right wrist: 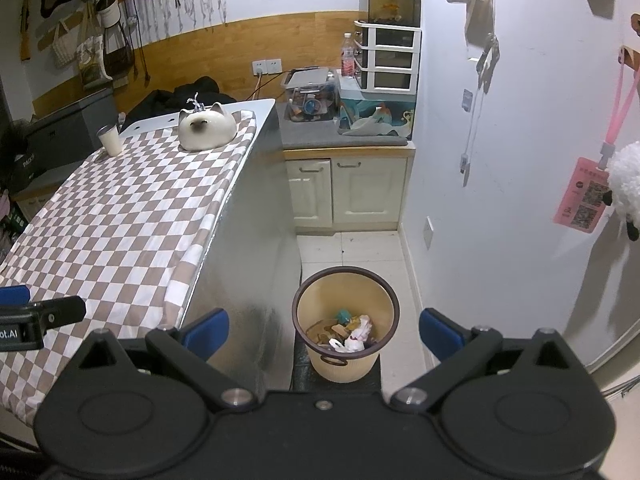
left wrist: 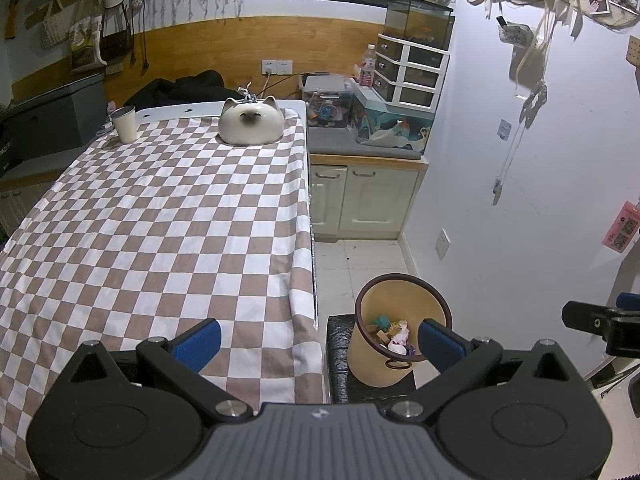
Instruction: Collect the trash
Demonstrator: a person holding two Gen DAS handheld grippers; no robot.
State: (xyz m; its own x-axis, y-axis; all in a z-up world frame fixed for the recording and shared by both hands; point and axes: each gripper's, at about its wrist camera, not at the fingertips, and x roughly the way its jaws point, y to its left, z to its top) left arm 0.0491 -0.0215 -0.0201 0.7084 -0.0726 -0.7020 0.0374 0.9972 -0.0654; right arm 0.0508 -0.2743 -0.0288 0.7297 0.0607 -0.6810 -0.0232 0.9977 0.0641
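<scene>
Left wrist view looks down over a table covered by a brown-and-white checked cloth (left wrist: 160, 216), with the left gripper (left wrist: 318, 342) held above the cloth's near right corner, its blue-padded fingers (left wrist: 198, 342) spread wide apart and nothing between them. Beside the table's right edge stands a pale yellow wastebasket (left wrist: 374, 360) with a dark rim, resting on a low black stand (left wrist: 338, 360); inside it lies the trash (left wrist: 394, 336), a jumble of crumpled white paper, a teal scrap and some brownish pieces (too small to tell apart further). At the far end of the cloth sit a cream cat-faced ceramic dome (left wrist: 250, 122) and, well to its left, a white cup (left wrist: 126, 124). Part of the other tool shows at the right border. Right wrist view faces the same wastebasket (right wrist: 346, 364) almost head-on, the right gripper (right wrist: 324, 332) hovering above and just short of it, its jaws likewise wide open and empty, one blue finger (right wrist: 206, 332) over the table's metallic side and the other over the floor tiles. Trash (right wrist: 348, 332) fills only the bottom of the basket. Behind it stands a cream cabinet (right wrist: 348, 192) with a grey top carrying clear storage boxes, a drawer unit and a fish tank (right wrist: 392, 4).
</scene>
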